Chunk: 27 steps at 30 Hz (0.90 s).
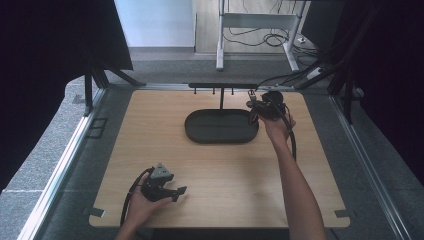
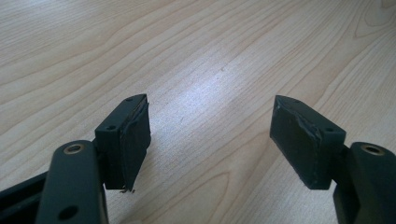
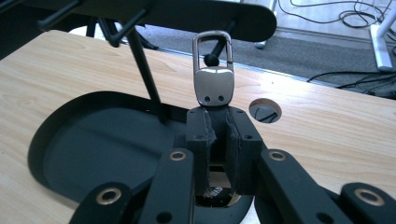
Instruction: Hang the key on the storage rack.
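- While our right gripper clamps its dark strap, the metal key clip stands upright above the jaws, its open loop level with the end of a peg on the black hanger stand; we cannot tell whether loop and peg touch.
- We see the jaws of that gripper closed tight on the strap, the silver plate of the clip sitting just above the pads.
- From the high view, our right gripper is held at the far right end of the stand's top bar, above the right rim of the tray.
- Below the clip lies the black oval tray, from which the stand's thin post rises.
- Just to the right of the clip in the right gripper view, we see a round hole in the wooden table.
- Our left gripper rests well apart from all this, near the table's front edge, with its jaws wide apart and nothing between them but bare wood.
- In the high view, our left gripper points right, its grey three-cornered plate on top.
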### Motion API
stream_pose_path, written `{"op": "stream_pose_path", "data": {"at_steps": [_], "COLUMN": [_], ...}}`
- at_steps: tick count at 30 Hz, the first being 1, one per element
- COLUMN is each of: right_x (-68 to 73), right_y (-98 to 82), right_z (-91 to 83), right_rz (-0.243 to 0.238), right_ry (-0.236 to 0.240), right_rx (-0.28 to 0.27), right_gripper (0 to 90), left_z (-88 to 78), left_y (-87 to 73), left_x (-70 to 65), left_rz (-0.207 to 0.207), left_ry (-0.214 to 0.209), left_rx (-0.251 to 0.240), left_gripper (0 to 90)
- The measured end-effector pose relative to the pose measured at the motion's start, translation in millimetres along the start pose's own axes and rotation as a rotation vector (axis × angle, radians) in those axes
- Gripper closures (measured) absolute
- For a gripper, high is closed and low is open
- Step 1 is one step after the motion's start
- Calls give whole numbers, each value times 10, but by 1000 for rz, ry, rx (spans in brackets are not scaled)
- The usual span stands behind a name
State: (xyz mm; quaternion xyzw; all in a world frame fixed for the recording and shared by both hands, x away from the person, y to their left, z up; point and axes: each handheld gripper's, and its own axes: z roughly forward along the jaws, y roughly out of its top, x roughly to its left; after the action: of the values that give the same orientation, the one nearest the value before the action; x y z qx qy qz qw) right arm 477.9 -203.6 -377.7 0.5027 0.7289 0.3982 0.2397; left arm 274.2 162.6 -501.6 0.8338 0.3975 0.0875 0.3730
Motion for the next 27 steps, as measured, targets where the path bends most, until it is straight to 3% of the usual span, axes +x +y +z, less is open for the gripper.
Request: {"op": "stream_pose_path", "data": {"at_steps": [7, 10, 16, 22, 27], "right_x": [-9, -16, 3, 52, 72], "right_y": [-32, -54, -91, -67, -108], "right_z": [141, 192, 270, 229, 119], "right_rz": [29, 52, 46, 25, 40], "right_ry": [-11, 5, 1, -5, -7], "right_rx": [10, 8, 19, 0, -11], "right_gripper": [804, 803, 788, 625, 544], "left_z": [-18, -20, -24, -22, -18], "left_y": [-4, -6, -7, -12, -13], "left_x": [23, 28, 32, 45, 44], "left_rz": [-4, -6, -9, -8, -8], "left_ry": [2, 3, 4, 6, 10], "left_rx": [-4, -6, -6, -1, 0], "left_gripper": [296, 296, 296, 296, 296]}}
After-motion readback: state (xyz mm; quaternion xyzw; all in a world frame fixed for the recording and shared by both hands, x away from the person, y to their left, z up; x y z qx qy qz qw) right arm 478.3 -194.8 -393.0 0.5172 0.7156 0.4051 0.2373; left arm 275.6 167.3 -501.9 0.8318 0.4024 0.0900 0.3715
